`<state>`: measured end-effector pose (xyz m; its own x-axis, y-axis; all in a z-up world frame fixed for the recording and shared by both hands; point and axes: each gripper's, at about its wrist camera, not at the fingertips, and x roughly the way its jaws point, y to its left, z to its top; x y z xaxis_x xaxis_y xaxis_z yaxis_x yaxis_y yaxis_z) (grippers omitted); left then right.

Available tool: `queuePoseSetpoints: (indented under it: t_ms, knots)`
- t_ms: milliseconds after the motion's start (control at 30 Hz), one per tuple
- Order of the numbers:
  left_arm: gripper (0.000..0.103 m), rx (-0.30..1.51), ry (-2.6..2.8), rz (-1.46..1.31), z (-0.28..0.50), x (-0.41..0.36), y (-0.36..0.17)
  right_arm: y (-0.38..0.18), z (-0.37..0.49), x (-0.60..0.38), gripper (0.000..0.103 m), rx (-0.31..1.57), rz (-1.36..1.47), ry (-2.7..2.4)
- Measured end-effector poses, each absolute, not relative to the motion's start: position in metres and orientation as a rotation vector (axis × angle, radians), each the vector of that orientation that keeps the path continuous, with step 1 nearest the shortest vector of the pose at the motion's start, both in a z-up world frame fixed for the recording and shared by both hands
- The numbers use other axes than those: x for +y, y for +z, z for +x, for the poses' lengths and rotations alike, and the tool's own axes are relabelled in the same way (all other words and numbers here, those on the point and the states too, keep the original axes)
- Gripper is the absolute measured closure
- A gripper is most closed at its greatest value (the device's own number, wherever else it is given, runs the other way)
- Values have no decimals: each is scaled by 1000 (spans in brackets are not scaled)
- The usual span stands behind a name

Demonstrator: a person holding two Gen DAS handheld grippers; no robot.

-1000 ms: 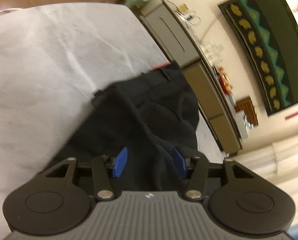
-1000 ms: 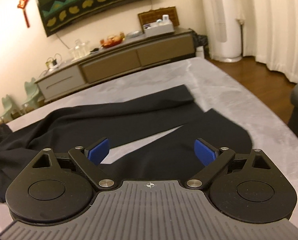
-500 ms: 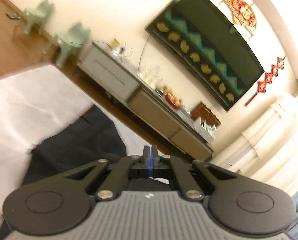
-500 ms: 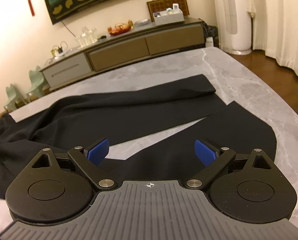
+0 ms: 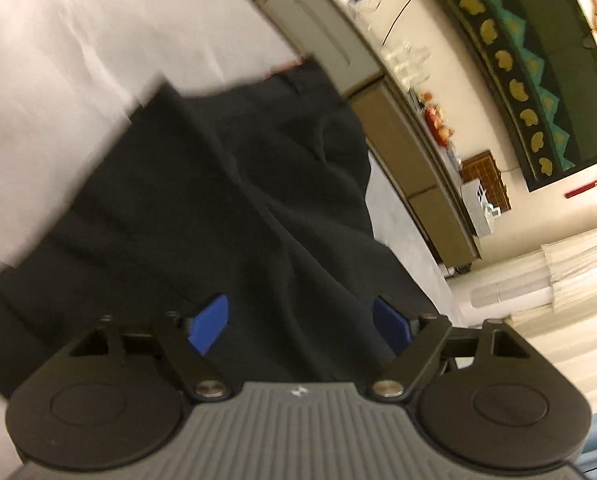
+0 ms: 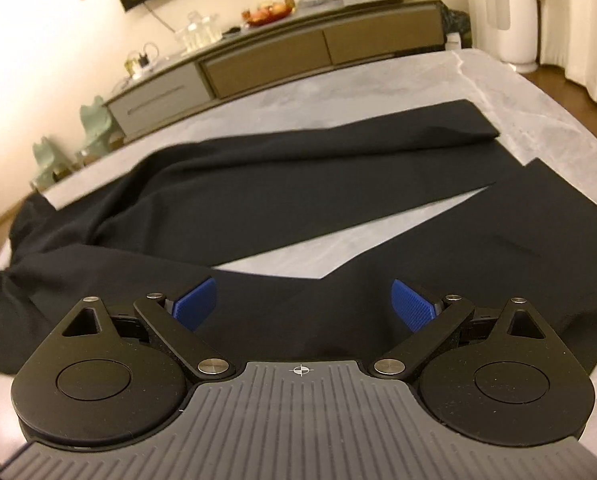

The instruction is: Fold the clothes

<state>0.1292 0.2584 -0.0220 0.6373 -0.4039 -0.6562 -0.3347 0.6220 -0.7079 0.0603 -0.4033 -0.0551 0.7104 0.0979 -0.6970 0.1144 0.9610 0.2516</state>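
Black trousers (image 6: pixel 258 200) lie spread on the grey marble table (image 6: pixel 518 92), the 2 legs running toward its far right corner and parting in a narrow V that bares a wedge of tabletop. The waist end bunches at the table's left edge, partly over it.

My left gripper (image 5: pixel 300 322) hangs over the waist end (image 5: pixel 226 184), pointing down at the cloth. Its jaws are opening; both blue pads (image 5: pixel 208 324) stand apart, nothing pinched between them, the fabric lying beneath. This view is blurred, so I cannot tell whether the pads brush the cloth.

My right gripper (image 6: pixel 304 306) hovers over the near leg (image 6: pixel 498 260) by the table's near edge, released, jaws wide, pads clear of the fabric.

Beyond the far edge: a long low cabinet (image 6: pixel 282 52) against the wall.
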Motion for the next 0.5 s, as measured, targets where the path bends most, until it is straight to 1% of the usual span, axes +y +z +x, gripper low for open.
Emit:
queuePoseSetpoints:
  t_ms: [133,267,433,467,500]
  knots:
    - [21,942,5,-941,158,253,-36,-55,67,-386,7,780,236,4]
    - [21,945,59,-966,167,262,-45,-57,72,-370,7,794,178,20]
    - [22,860,131,-1018,167,292,-38,-53,71,-356,7,774,73,56]
    - [24,863,127,-1019,167,295,-40,-52,70,-350,8,753,38,81]
    - [25,874,114,-1009,168,294,-41,-52,68,-340,14,731,-10,130]
